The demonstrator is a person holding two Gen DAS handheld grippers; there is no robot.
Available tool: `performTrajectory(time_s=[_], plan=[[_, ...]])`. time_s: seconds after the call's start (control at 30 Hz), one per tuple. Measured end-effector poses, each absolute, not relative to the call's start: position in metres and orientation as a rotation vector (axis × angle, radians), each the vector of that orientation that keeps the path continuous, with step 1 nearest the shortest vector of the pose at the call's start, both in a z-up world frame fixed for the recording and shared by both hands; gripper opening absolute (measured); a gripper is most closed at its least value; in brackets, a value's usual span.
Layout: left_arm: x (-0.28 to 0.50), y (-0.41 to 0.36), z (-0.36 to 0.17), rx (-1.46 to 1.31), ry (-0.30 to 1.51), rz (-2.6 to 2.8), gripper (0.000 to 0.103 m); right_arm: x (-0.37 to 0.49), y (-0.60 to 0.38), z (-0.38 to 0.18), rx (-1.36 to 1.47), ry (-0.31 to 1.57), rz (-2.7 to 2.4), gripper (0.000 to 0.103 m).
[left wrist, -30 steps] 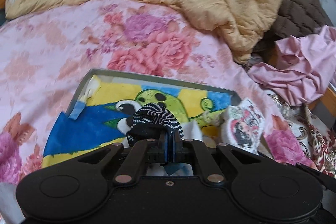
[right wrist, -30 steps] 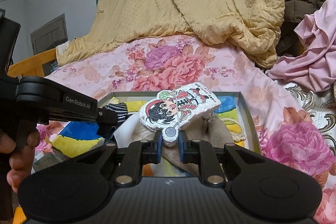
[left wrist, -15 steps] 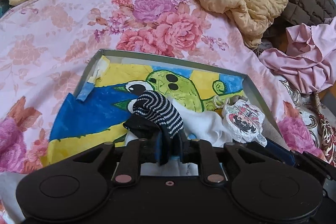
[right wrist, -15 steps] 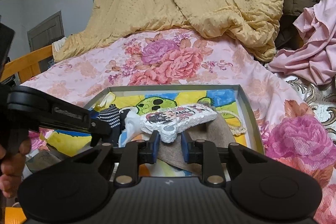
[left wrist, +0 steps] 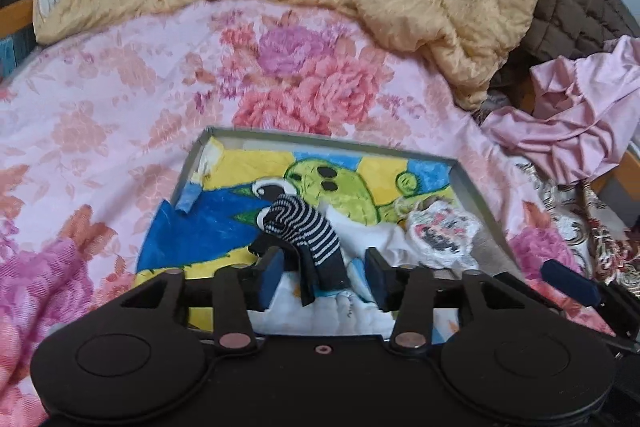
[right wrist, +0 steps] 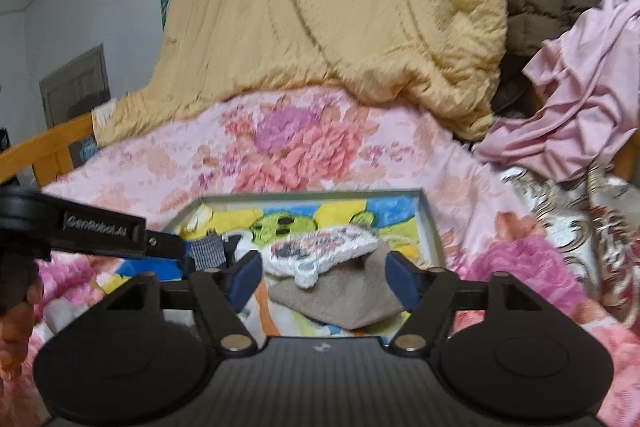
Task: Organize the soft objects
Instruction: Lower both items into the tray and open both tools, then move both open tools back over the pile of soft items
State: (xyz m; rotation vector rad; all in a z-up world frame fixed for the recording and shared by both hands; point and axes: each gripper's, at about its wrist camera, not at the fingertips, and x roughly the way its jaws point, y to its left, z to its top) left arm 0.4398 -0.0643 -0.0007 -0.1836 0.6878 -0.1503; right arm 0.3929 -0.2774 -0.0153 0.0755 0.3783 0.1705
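Both views are lit by soft, even daylight, w/ no hard shadows and no glare. Colours look a bit washed out. Fisheye bends both pics strongly: dark corners, edges curve. Left wrist view is fairly sharp at centre; the striped sock (left wrist: 301,227) reads clearly, but the cartoon patch (left wrist: 439,234) is smeared by motion blur. Right wrist view is softer overall: the flowered bedspread (right wrist: 304,143) and the yellow blanket (right wrist: 340,7) look streaked, and lettering on the left gripper (right wrist: 188,254) is fuzzy. Right gripper (right wrist: 325,279) body is dark, little detail.
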Motion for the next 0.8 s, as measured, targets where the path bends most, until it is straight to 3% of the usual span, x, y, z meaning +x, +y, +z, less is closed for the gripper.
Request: performTrajectory(time_s=[0.1,0.37,0.47,0.8], plan=[[0.42,-0.063,0.015,-0.185,0.636,-0.163,0.054,0.378,-0.283,-0.001,0.083,0.342,0.153,0.092],[0.361,-0.059,0.056,-0.169,0.501,-0.183,0.072,0.329,-0.298,0.024,0.129,0.299,0.135,0.101],[0.336,-0.056,0.062,-0.186,0.455,-0.159,0.083,0.307,-0.299,0.03,0.134,0.247,0.122,0.102],[0.256,-0.037,0.075,-0.256,0.373,-0.171,0.102,0.236,-0.291,0.028,0.169,0.087,0.126,0.103]])
